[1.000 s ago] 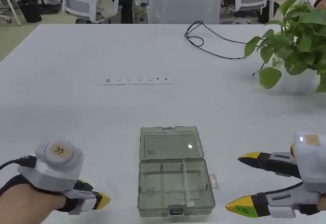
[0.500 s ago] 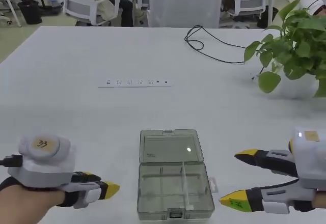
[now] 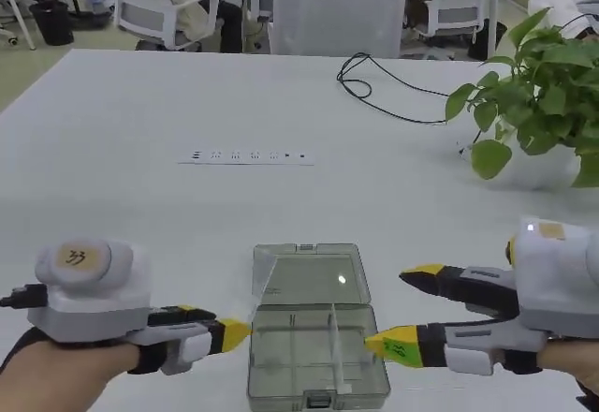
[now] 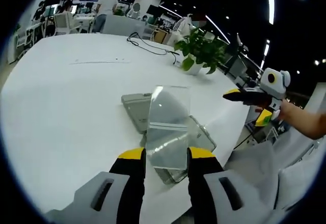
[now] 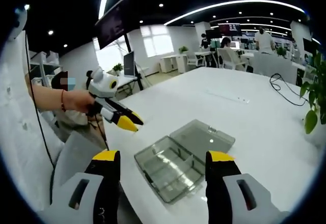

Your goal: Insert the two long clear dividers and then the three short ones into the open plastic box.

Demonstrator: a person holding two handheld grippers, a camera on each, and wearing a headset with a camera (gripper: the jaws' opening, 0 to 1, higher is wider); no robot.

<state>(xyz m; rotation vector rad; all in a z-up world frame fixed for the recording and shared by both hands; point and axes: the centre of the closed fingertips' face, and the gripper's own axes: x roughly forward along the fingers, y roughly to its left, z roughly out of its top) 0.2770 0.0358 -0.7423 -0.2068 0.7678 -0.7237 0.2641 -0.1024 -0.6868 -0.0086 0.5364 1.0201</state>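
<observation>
Left gripper (image 3: 232,333) is clenching one clear divider (image 4: 168,122). In the left gripper view the sheet is standing upright between the two yellow-tipped jaws, with the box behind it.

Right gripper (image 3: 402,311) is sitting released, jaws spread wide with nothing between them.

Box (image 3: 255,365) is lying open on the white table (image 3: 140,206) between the two grippers. Its lid (image 3: 309,276) is folded flat on the far side. One clear divider strip (image 3: 335,332) is already standing in the base, running front to back. I can't tell how many others are seated.

Compared with a second ago:
- The left gripper is coming in from the lower left. Its tip was well apart from the box and is now just beside the box's left wall.
- The right gripper is closing in from the right as well. Its lower jaw tip is now overlapping the box's right edge, where before there was bare table between them. Its jaw spread is looking the same as before.
- The box is sitting lower in the head view, but the whole scene has shifted with it, so that is the camera moving. The box itself is not moving.

Around the table:
- Potted plant (image 3: 533,103) is standing at the far right.
- Black cable (image 3: 388,80) is looping on the table behind it.
- A row of sockets (image 3: 248,156) is sitting flush in the tabletop mid-table.
- Office chairs (image 3: 332,19) are standing past the far edge.
</observation>
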